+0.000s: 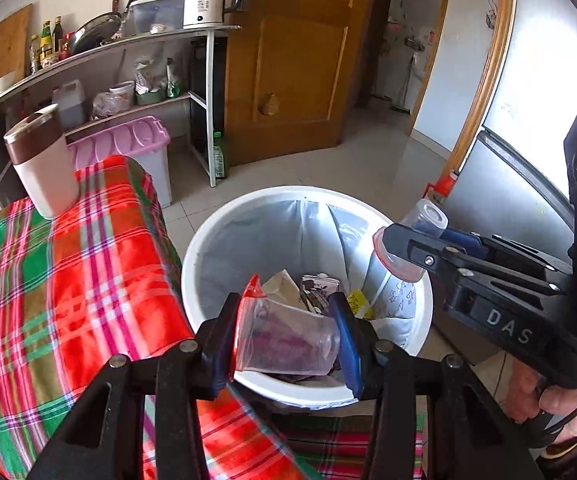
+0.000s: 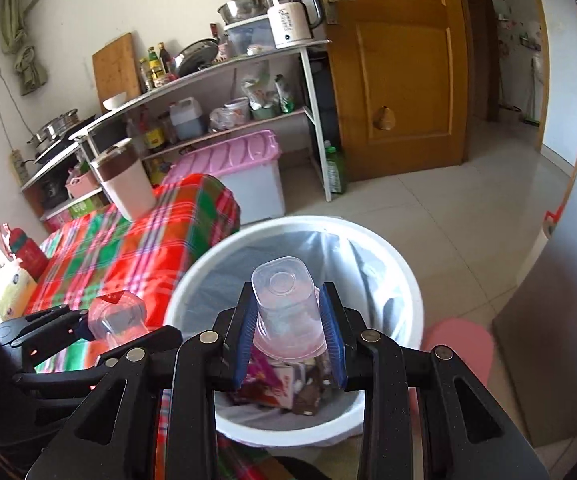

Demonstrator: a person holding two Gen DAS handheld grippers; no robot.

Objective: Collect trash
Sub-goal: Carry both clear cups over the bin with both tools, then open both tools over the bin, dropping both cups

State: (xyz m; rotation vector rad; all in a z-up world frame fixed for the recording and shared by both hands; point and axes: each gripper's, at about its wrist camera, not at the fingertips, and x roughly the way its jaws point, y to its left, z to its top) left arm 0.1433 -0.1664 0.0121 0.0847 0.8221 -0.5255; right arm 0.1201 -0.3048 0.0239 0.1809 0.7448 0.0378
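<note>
Left gripper [image 1: 288,344] pinches plastic cup [image 1: 284,340] – right gripper [image 2: 290,340] clamps another cup [image 2: 288,312].

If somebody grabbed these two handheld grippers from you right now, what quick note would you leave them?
Left gripper: shut on a clear plastic cup with a red-edged rim, over the near edge of the white bin.
Right gripper: shut on another clear cup, also above the bin.
Done: wrappers and cartons already lie in the lined bin.
Left: open both grippers so the cups drop in. The lidded tumbler stands on the plaid cloth.
</note>
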